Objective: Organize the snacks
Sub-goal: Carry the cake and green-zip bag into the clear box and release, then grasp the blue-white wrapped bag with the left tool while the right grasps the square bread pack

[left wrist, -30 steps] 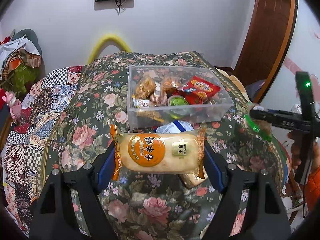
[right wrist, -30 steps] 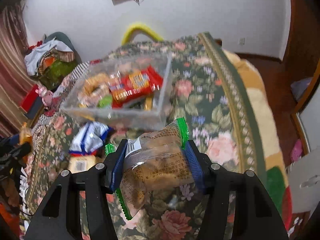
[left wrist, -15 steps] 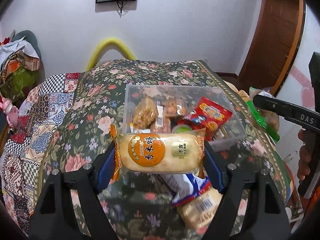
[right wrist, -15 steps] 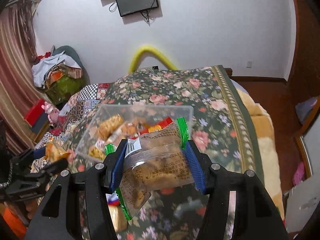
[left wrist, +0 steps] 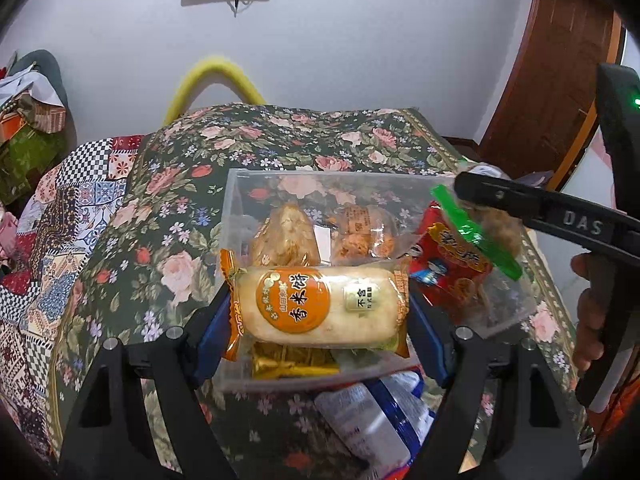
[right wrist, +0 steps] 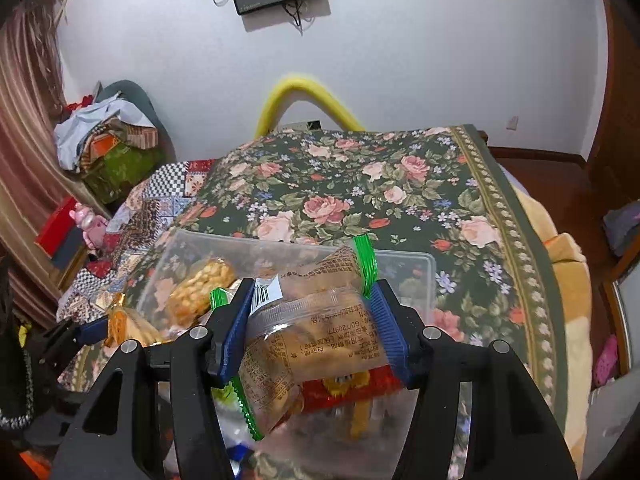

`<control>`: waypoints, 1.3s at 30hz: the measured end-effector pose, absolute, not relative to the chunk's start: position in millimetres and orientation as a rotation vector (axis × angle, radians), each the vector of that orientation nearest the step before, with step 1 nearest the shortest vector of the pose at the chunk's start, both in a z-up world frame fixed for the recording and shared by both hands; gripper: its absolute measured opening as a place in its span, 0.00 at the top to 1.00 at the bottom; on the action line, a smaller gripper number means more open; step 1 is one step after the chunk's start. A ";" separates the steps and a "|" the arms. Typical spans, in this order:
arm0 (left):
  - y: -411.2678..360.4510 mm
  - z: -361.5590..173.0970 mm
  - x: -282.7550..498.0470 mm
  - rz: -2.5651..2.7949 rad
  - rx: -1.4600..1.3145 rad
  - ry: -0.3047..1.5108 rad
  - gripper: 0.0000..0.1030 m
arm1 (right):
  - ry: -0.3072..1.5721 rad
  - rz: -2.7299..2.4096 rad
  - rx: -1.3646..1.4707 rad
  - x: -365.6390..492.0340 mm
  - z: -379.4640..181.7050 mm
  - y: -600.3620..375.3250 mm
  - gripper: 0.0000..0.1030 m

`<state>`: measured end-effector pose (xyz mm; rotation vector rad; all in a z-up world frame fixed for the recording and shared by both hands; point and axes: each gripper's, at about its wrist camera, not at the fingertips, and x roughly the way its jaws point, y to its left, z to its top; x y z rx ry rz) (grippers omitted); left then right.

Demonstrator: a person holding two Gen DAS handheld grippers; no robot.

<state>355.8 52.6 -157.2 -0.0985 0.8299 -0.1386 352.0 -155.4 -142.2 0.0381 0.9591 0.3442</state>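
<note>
My left gripper [left wrist: 320, 312] is shut on a rice-cracker packet with an orange round label [left wrist: 318, 306] and holds it over the near edge of the clear plastic box [left wrist: 240, 184]. My right gripper [right wrist: 310, 330] is shut on a clear cookie packet with green ends [right wrist: 316, 328] over the box [right wrist: 424, 260]; it shows at the right of the left wrist view [left wrist: 476, 224]. The box holds a red packet [left wrist: 452, 264], golden snacks [left wrist: 286, 236] and other packets.
The box sits on a bed with a floral cover [right wrist: 360, 184]. A blue and white packet [left wrist: 380, 412] lies on the cover in front of the box. A patchwork quilt [left wrist: 60, 216] lies at the left, a wooden door [left wrist: 560, 60] at the right.
Both grippers have moved forward and up with their packets, from in front of the box to over it. The box now sits lower and nearer in both views.
</note>
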 end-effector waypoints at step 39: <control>58.7 -103.8 250.7 -0.109 -0.041 0.761 0.05 | 0.924 0.438 -0.027 244.4 -112.3 -144.4 0.30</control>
